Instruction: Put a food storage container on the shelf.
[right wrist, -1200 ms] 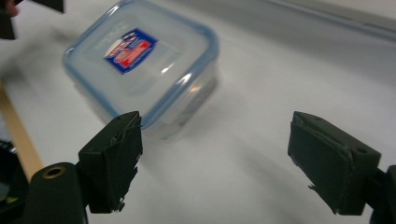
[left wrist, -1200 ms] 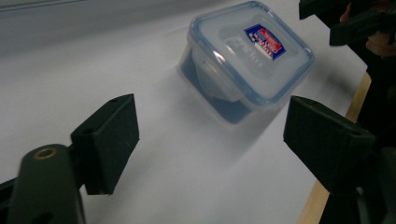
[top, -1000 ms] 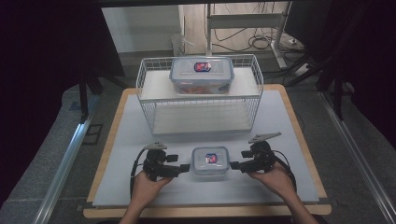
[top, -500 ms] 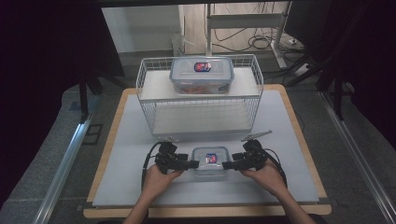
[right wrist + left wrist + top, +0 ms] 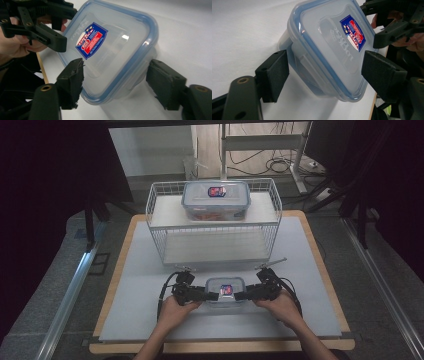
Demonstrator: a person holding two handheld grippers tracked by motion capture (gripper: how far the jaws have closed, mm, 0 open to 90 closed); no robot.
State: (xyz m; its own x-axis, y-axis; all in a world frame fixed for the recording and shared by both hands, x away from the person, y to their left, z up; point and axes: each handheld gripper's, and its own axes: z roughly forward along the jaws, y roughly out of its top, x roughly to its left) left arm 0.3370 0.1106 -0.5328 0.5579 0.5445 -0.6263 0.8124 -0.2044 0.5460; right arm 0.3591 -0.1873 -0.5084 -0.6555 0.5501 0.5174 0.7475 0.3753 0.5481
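— High view check: where's the small container (image 5: 225, 291)?
— Just in front of the wire basket (image 5: 165, 242). My left gripper (image 5: 214, 296) straddles one end, jaws apart; my right gripper (image 5: 239, 296) has been closing around the other, not yet gripping.

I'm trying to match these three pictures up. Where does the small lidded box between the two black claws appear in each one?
High view: the small box sits low at centre on the white mat, between the left gripper and right gripper.
Left gripper view: upper centre, tilted, one corner between the jaws.
Right gripper view: centre, tilted.
Shared landmark: the red-and-blue label on its lid.
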